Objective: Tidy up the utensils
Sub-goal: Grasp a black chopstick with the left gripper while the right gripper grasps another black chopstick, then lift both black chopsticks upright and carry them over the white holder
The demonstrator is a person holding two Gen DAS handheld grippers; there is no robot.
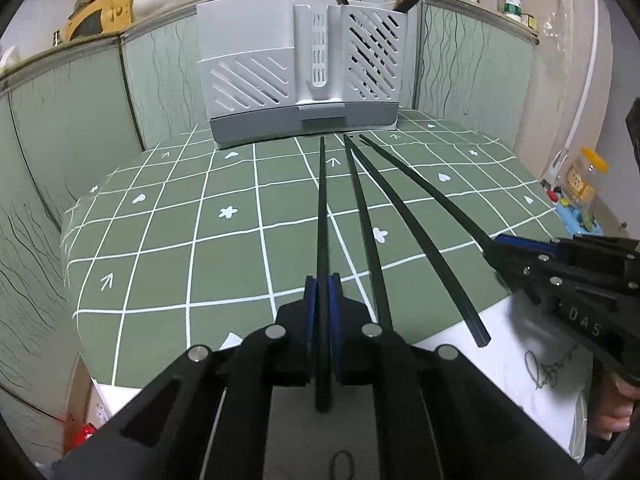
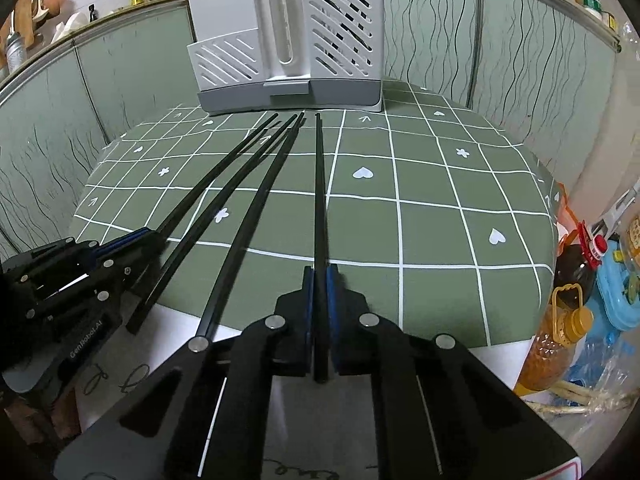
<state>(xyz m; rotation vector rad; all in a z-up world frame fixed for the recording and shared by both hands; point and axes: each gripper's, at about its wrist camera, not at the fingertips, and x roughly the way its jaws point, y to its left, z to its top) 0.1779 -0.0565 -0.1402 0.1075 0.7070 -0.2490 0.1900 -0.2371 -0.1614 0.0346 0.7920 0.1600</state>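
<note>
Between blue fingers (image 1: 334,296), slim black chopstick (image 1: 322,208)

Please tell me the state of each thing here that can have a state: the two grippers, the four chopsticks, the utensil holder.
left gripper: shut on left chopstick.
right gripper: shut on right chopstick.
two middle chopsticks: lying loose on the tablecloth, ungripped.
utensil holder: upright at the table's back; right slot already holds utensils, left pocket looks empty.

The right hand-held gripper (image 2: 319,280) pinched one black chopstick (image 2: 319,184); the left hand-held gripper (image 2: 150,236) gripped another (image 2: 224,172) near the surface's (image 2: 420,220) left edge.
</note>
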